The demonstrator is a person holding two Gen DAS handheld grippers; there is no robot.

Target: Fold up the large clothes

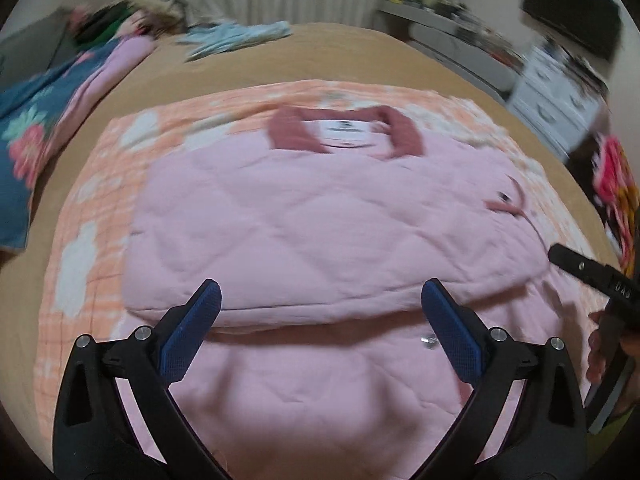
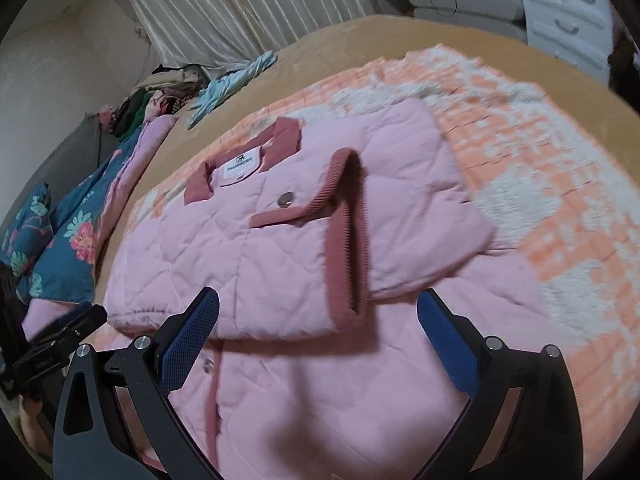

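While both sets of jaws stand wide with nothing between them, the left gripper [image 1: 320, 300] and right gripper [image 2: 318, 310] hover over the pink quilted jacket [image 2: 256, 240] — partly folded, a sleeve laid across its chest. It lies on an orange-and-white blanket [image 2: 560, 216] — spread over a tan bed [image 1: 340, 52].

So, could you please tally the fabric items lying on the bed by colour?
Pink quilted jacket: 1
Orange-and-white blanket: 1
Light blue garment: 1
Blue floral bedding: 1
Mixed clothes pile: 1, pieces uncountable
Total: 5
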